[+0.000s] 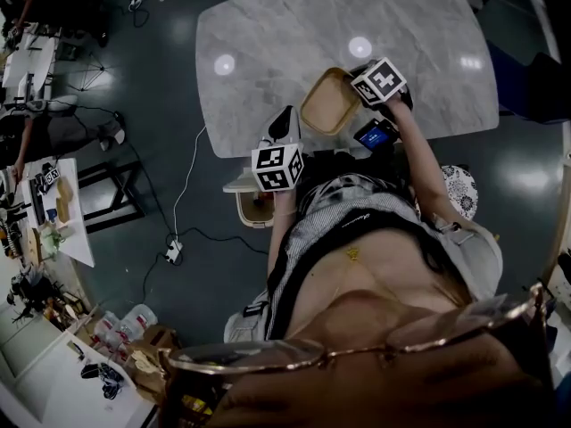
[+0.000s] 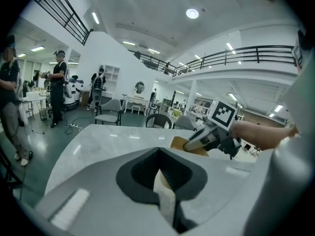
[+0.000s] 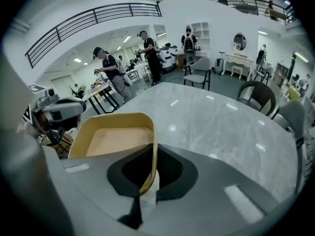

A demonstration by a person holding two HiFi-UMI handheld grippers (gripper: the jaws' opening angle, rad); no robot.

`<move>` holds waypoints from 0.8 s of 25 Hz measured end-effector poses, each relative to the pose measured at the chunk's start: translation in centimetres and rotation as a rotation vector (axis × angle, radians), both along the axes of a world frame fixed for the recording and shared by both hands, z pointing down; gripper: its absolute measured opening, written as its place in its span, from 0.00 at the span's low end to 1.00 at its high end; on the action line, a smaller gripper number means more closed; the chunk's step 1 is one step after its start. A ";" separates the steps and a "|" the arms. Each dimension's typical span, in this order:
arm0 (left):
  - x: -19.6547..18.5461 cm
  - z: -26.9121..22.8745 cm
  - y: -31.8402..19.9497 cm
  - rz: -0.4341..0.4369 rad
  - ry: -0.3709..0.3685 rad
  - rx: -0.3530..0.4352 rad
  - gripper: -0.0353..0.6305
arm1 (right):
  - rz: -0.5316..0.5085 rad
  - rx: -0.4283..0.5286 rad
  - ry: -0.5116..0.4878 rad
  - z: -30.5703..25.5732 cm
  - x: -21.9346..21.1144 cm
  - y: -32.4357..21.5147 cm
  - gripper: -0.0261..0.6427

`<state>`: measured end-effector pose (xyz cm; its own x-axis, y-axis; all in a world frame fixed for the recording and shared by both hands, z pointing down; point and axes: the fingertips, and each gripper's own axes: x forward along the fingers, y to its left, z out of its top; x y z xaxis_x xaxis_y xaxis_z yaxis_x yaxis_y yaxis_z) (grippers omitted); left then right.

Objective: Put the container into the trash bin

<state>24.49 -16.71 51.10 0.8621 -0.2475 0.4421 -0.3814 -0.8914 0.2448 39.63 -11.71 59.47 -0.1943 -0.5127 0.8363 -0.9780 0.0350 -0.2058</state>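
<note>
1. Head view: the right gripper (image 1: 355, 86) grasps the tan container (image 1: 328, 103) by its rim over the surface's (image 1: 268, 43) near edge; a possible bin (image 1: 243, 205) sits lower left.
2. Left gripper view: the left gripper (image 2: 165, 191) is clenched and empty, with the container ahead-right.
3. Right gripper view: the container's length runs away leftward.

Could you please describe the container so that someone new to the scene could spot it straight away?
Find the large pale grey marble table; at its near edge, the right gripper pinches the rim of a shallow tan rectangular container with rounded corners. It is the only tan thing there, and it is empty.
</note>
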 end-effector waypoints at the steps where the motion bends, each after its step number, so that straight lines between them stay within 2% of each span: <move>1: 0.1 -0.4 0.2 0.002 0.005 0.005 0.06 | -0.008 -0.001 -0.007 -0.7 0.0 0.2 0.08; 6: 0.3 -2.3 0.9 0.000 0.043 0.022 0.06 | -0.029 0.011 -0.042 -3.5 -0.2 0.9 0.08; 12: 1.0 -3.1 2.9 -0.005 0.057 0.036 0.06 | -0.061 0.013 -0.054 -4.4 0.3 2.5 0.08; 20: 0.6 -3.4 4.4 -0.091 0.064 0.037 0.06 | -0.127 0.028 -0.062 -4.6 0.9 2.8 0.08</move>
